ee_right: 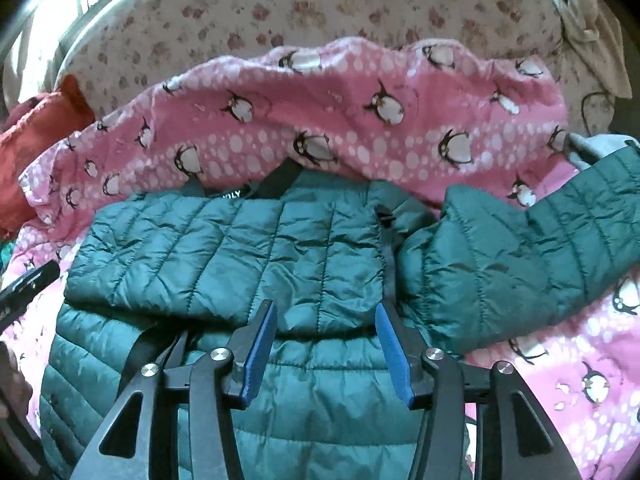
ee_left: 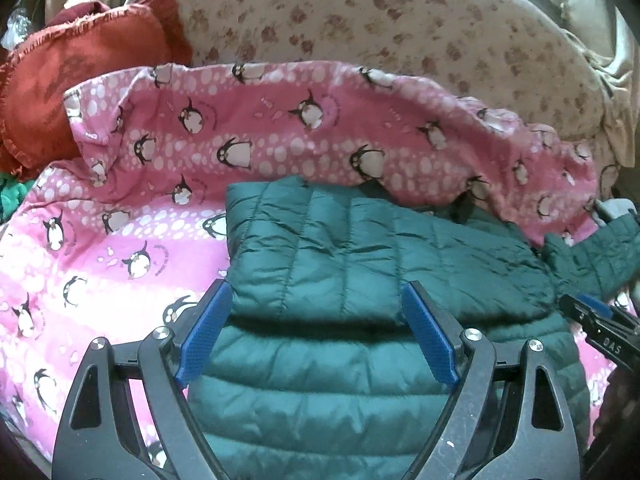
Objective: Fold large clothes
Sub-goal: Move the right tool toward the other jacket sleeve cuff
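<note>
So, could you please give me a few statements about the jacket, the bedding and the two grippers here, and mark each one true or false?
1. The green quilted jacket lies on a pink penguin blanket. True.
2. The left gripper is clamped on the jacket. False: its jaws stand wide apart, with no fabric pinched between them.
3. A red ruffled cloth lies at the blanket's left end. True.
4. One jacket sleeve stretches out to the right. True.
5. The right gripper holds the sleeve. False: its jaws are open with nothing in them.
6. The jacket is bright yellow. False: it is dark green.
</note>
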